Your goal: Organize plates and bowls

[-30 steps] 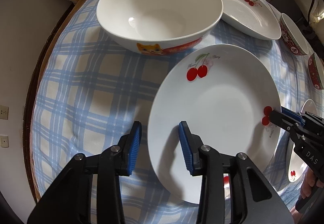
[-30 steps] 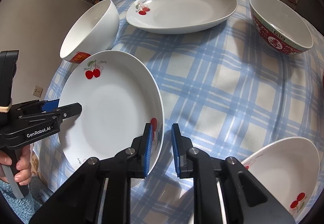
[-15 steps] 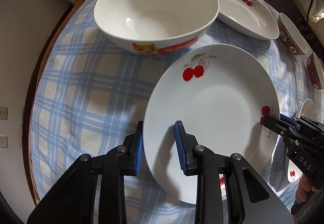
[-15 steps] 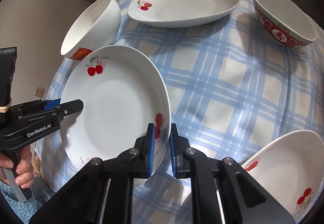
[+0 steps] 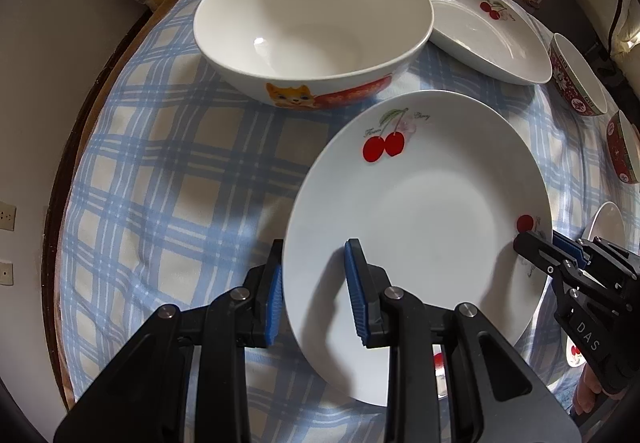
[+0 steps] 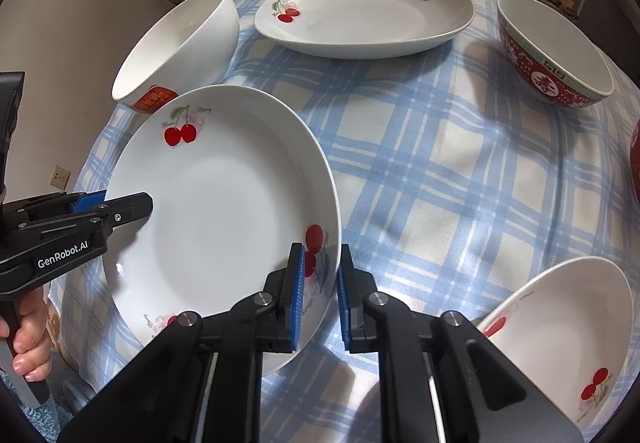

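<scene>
Gripping the cherry plate (image 5: 420,219) from both sides: our left gripper (image 5: 314,293) is clamped over its left rim, our right gripper (image 6: 320,293) pinched on the opposite rim by the cherry print. Plate sits tilted just above the checked cloth (image 6: 420,171), near the white bowl (image 5: 312,31). Glazed ceramic: stiff, slick, breakable, probably moderately heavy. We'd hold at the rim only, squeeze evenly, no twisting.

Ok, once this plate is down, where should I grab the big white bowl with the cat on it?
Pinch the near rim of the cat bowl from above, one finger inside and one outside. It sits upright with its mouth open and a thin wall, and it looks far too wide to span.
</scene>
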Demonstrator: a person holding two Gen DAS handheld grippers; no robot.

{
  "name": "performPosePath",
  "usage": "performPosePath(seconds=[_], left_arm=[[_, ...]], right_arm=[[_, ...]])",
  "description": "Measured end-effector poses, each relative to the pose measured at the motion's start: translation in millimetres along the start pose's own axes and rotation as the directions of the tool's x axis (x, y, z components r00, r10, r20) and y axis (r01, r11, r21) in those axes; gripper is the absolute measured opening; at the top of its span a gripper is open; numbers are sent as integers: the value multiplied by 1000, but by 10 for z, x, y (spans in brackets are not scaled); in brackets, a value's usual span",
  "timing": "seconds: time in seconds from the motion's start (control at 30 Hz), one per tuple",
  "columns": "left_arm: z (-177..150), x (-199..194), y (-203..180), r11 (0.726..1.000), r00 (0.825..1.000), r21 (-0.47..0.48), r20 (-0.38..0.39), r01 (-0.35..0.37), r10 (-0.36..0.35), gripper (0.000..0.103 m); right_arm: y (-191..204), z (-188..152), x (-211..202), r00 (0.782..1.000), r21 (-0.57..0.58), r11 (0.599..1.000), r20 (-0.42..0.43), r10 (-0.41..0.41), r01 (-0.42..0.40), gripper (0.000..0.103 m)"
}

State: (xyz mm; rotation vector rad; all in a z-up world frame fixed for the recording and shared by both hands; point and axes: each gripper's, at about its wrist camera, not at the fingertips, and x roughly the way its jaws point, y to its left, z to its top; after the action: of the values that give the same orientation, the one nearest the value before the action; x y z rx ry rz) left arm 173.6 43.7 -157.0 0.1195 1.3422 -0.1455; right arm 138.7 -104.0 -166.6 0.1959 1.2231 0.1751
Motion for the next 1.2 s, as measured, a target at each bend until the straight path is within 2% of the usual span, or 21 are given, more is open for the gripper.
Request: performPosePath(seconds=[0.17, 0.47, 0.73, 1.03, 1.2], left_arm=[[-75, -78, -49, 1000, 1000, 0, 6, 10, -10, 28], [-196, -327, -245, 999, 997, 38, 69, 38, -41, 27], [-296, -609, -408, 995, 986, 62, 138, 83, -90, 26], [-320, -756, -725, 984, 970, 76, 175, 159, -171, 26], [-305, -748, -917, 981, 967, 96, 176, 171, -186, 26]], right_arm=[[62, -7, -60, 999, -2, 999, 16, -43, 43, 16], [-110, -87, -424, 994, 42, 996, 73, -77, 74, 15], [-218, -237, -865, 983, 59, 992, 140, -119, 111, 15], [-414, -401, -1216, 971, 126, 980, 167, -173, 153, 15], [-559, -482, -1365, 965, 159, 974, 178, -191, 164, 14]])
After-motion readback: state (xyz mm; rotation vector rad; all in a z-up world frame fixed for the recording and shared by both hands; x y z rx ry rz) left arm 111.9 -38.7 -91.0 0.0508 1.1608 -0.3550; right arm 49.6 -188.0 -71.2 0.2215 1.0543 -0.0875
